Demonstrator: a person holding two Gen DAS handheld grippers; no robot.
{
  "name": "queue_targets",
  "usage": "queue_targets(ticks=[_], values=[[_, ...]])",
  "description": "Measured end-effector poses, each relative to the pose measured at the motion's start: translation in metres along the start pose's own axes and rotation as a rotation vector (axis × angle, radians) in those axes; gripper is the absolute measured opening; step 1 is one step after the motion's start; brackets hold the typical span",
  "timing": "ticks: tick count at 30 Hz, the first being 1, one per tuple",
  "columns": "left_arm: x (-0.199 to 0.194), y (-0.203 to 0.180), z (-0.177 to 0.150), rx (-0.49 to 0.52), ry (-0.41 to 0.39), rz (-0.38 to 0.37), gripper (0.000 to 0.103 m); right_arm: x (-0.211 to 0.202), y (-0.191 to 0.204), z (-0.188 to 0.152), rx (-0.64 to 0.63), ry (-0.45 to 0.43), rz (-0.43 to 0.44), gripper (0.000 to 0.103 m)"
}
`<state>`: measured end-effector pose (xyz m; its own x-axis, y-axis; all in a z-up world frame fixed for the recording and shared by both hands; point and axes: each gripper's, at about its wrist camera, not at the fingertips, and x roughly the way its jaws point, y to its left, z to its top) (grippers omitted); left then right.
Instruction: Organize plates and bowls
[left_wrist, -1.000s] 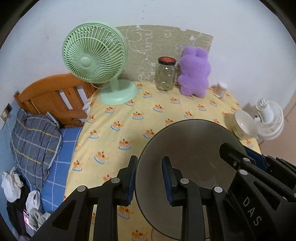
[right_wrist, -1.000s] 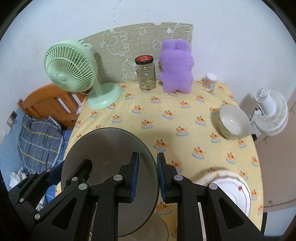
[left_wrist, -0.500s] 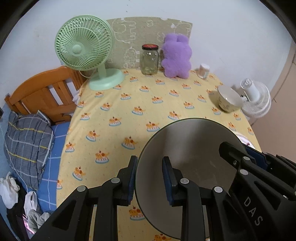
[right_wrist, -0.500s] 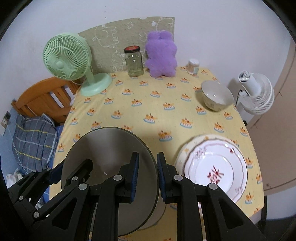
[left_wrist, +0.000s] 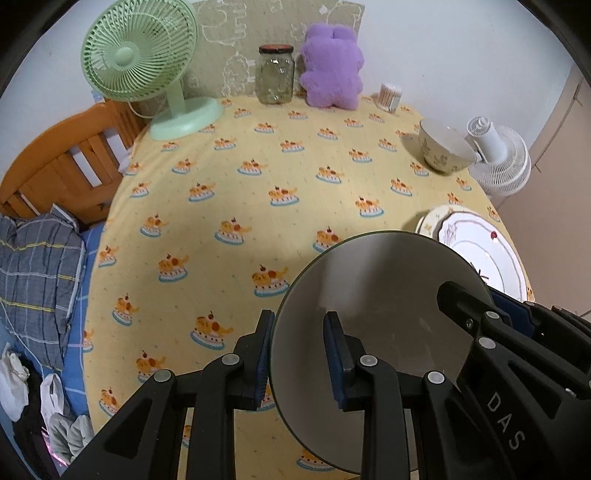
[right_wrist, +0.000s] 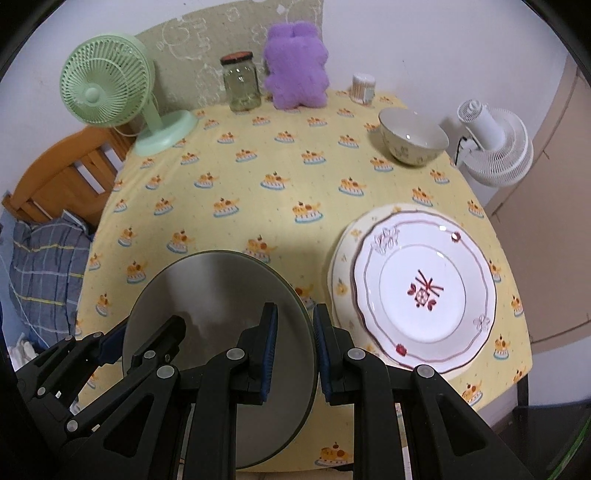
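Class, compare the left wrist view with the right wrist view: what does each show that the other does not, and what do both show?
Only the left wrist view shows the white cloths heaped beside the bed at lower left.

Only the right wrist view shows the whole patterned plate, with its red centre motif, on a yellow plate; the left view catches only part of the stack.

Both show the grey plate gripped at opposite rims by the left gripper and right gripper, plus the bowl, green fan, jar and purple toy.
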<state>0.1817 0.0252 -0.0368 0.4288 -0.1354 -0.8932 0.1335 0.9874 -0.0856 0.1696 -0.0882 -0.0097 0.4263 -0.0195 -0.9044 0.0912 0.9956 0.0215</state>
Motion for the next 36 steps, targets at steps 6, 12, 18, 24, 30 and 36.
queue_targets(ticks=[6, 12, 18, 24, 30, 36], values=[[0.014, -0.001, -0.004, 0.007, 0.039, -0.007, 0.025, 0.011, -0.003, -0.006, 0.004, 0.036, -0.015, 0.023], [0.017, -0.004, -0.002, 0.033, 0.035, 0.013, 0.025, 0.016, -0.002, -0.005, -0.003, 0.045, -0.022, 0.023], [0.023, -0.002, -0.001, 0.029, 0.055, 0.04, 0.025, 0.025, 0.0, -0.003, -0.007, 0.069, -0.01, 0.023], [0.032, 0.002, -0.001, 0.015, 0.088, 0.057, 0.025, 0.036, 0.003, -0.002, -0.019, 0.094, 0.005, 0.023], [0.039, -0.003, -0.001, 0.022, 0.098, 0.055, 0.025, 0.045, -0.001, -0.001, -0.026, 0.103, -0.009, 0.023], [0.042, 0.001, 0.0, 0.001, 0.104, 0.041, 0.03, 0.045, 0.001, 0.0, -0.028, 0.101, -0.008, 0.024]])
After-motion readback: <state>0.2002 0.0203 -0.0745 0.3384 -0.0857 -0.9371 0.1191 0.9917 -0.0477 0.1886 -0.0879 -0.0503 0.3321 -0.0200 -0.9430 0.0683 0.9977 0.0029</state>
